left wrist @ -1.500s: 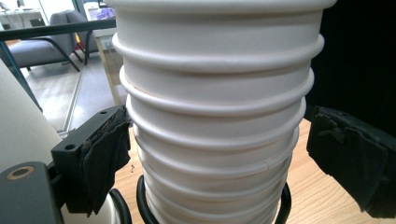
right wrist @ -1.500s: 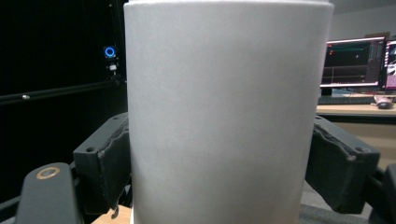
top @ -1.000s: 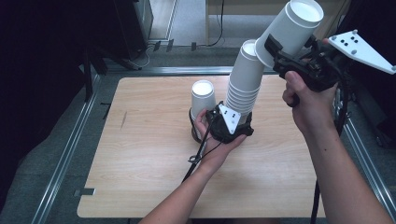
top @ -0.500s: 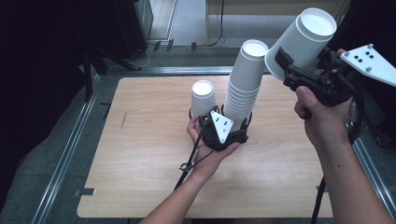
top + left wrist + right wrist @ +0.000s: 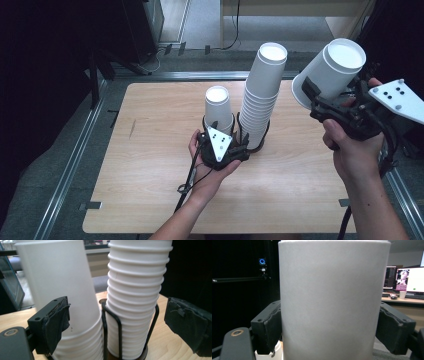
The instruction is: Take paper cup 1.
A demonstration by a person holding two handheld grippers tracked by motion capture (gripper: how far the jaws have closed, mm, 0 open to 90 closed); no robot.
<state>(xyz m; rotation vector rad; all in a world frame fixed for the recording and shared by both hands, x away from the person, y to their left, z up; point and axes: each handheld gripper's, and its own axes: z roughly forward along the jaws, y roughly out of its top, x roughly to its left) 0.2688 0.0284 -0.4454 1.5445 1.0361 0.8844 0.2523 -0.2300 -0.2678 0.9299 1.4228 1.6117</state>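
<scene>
A: Table first. Wooden tabletop (image 5: 150, 200), light grain, metal rails along its left and right edges. Near its middle, a black wire cup holder (image 5: 111, 322) with two bays.

B: What's in the bays?

A: Right bay: tall stack of white paper cups (image 5: 262, 95), upside down, leaning a little to the right. Left bay: shorter stack of cups (image 5: 218, 107), also inverted. In the left gripper view the rims show as close ridges on both stacks, and a wire loop runs between them.

B: Left arm?

A: Forearm comes up from the bottom edge, angled toward the holder. Left hand (image 5: 210, 172) palm up under the left gripper (image 5: 235, 142), which sits low at the holder's base. Jaws stand well apart: the left pad (image 5: 56, 322) lies against the lower cups of the shorter stack, the right pad (image 5: 187, 325) hangs clear of the tall stack. Not clamped on anything.

B: And the right?

A: Right hand (image 5: 352, 145) raised above the table's right edge, wrist cocked. Right gripper (image 5: 325, 102) is clamped on a single paper cup (image 5: 330, 70), held inverted and tilted, well apart from both stacks. In the right gripper view both pads press the cup's wall.
</scene>
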